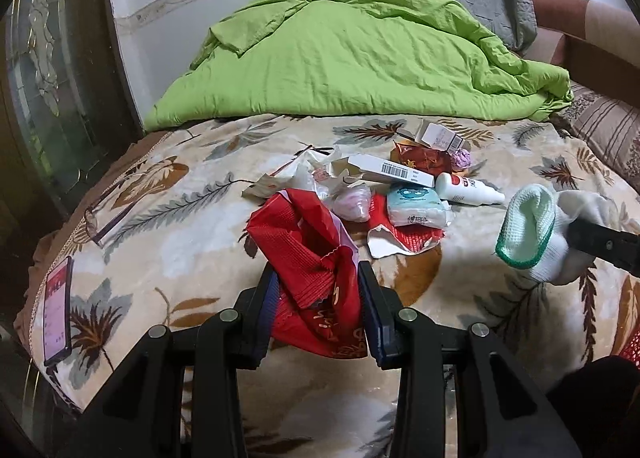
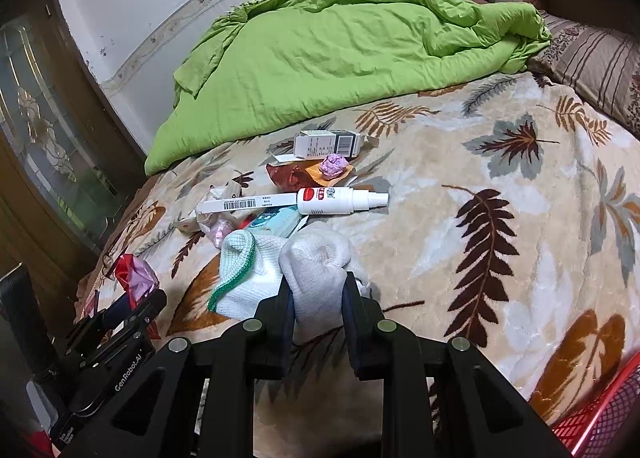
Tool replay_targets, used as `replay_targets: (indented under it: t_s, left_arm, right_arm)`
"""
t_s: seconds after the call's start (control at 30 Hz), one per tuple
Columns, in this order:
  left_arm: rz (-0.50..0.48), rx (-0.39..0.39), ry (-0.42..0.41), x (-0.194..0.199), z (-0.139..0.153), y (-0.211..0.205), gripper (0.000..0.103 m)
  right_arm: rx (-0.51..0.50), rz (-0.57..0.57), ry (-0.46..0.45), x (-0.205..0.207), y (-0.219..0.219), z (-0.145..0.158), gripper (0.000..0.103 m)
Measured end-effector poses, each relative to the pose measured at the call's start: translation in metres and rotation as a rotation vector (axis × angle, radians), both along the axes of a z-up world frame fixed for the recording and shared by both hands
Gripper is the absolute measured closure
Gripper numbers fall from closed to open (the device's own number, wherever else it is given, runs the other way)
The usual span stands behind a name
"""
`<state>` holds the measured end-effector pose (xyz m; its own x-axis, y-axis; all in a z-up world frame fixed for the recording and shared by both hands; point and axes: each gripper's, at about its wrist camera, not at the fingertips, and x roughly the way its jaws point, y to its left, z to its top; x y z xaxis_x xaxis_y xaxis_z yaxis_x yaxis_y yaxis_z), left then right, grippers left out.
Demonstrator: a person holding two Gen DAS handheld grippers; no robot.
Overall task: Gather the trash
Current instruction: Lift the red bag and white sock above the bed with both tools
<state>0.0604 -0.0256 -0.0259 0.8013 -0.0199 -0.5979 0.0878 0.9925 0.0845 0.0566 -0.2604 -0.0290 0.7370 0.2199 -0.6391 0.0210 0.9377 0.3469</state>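
- The left gripper (image 1: pixel 318 294) is clamping a crumpled red wrapper (image 1: pixel 308 258), holding it above the leaf-patterned blanket (image 1: pixel 168 226).
- The right gripper (image 2: pixel 318 298) is pinching a white sock (image 2: pixel 316 262) by a bunched fold.
- Both items are looking light, soft and limp; a mid-fold hold is suiting them.
- The remaining trash pile (image 1: pixel 376 186) is lying mid-bed; the spray bottle (image 2: pixel 340 200) is looking rigid and smooth, so its body is likely the best hold.

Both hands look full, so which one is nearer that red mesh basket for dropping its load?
Probably right: the red mesh basket sits beside the right tool, which grips a white sock.
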Motion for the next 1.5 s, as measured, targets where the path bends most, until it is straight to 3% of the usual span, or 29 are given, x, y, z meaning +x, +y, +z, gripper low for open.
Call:
replay_targets:
  t_s: [0.83, 1.5]
  left_arm:
    - [-0.008, 0.015, 0.031, -0.003, -0.007, -0.008, 0.066]
    - [-0.073, -0.006, 0.028, -0.024, 0.002, -0.022, 0.065]
  right_arm:
    - [-0.007, 0.005, 0.006, 0.001, 0.001, 0.000, 0.080]
    - [0.005, -0.025, -0.013, -0.029, -0.002, 0.008, 0.079]
